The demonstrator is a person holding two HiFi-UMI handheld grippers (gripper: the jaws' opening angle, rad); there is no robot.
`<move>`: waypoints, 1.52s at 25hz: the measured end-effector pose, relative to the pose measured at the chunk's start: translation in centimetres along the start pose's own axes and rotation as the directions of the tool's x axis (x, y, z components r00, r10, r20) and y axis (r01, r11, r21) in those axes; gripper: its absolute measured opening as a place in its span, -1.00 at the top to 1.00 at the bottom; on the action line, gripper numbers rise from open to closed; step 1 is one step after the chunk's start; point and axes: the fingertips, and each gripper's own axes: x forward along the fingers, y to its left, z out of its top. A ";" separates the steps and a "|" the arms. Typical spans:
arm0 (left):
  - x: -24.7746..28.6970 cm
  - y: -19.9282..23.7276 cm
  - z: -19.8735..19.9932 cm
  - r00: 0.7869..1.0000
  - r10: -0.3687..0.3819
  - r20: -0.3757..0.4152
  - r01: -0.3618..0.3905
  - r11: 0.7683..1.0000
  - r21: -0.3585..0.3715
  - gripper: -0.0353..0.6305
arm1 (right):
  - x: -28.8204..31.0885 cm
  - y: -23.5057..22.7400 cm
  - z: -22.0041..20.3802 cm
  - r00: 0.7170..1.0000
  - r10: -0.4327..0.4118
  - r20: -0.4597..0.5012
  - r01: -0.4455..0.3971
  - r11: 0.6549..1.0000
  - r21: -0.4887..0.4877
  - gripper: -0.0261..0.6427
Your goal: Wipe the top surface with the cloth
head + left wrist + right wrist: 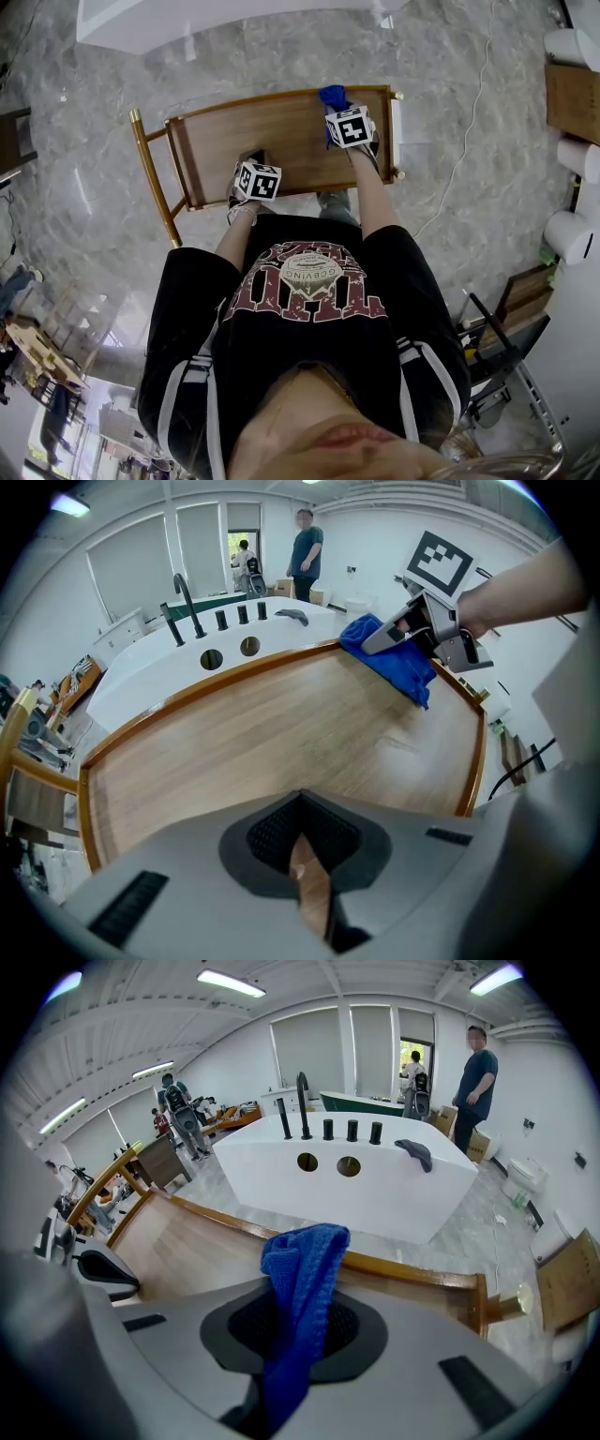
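Two-handed, working over the wooden top [281, 131]. Pinching the blue cloth [302, 1269] in the right gripper [292, 1335], clamping the jaws on a bunched fold and resting the cloth on the top's far right corner, beside the raised rim. Holding the left gripper [305, 850] low near the front edge, keeping its jaws almost together with only a sliver of wood showing between, gripping nothing. Facing a white tub [375, 1185] beyond.

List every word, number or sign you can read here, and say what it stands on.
Shirt print: upside down, too blurred to read.
Left marker cube: black-and-white square pattern, no letters.
Right marker cube: the same, no letters.
Nothing else legible.
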 end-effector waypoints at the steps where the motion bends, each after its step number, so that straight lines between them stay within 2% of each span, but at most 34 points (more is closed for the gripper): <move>1: 0.0 -0.1 0.0 1.000 0.003 -0.003 -0.003 1.000 -0.002 0.76 | -0.1 -0.3 -0.1 1.000 0.000 0.000 0.000 1.000 0.003 0.75; 13: 0.2 0.0 0.0 0.999 0.033 -0.021 -0.033 0.999 -0.011 0.76 | -1.2 -4.2 -1.4 0.999 -0.032 -0.001 0.032 0.999 0.038 0.75; 32: 0.0 0.1 0.1 0.996 0.081 -0.041 -0.084 0.993 -0.081 0.76 | -3.6 -10.2 -3.1 0.996 -0.092 -0.003 0.092 0.991 0.099 0.75; 38: 0.2 0.0 -0.2 0.995 0.088 -0.049 -0.091 0.993 -0.081 0.76 | -4.4 -11.1 -3.6 0.993 -0.114 0.003 0.113 0.985 0.127 0.76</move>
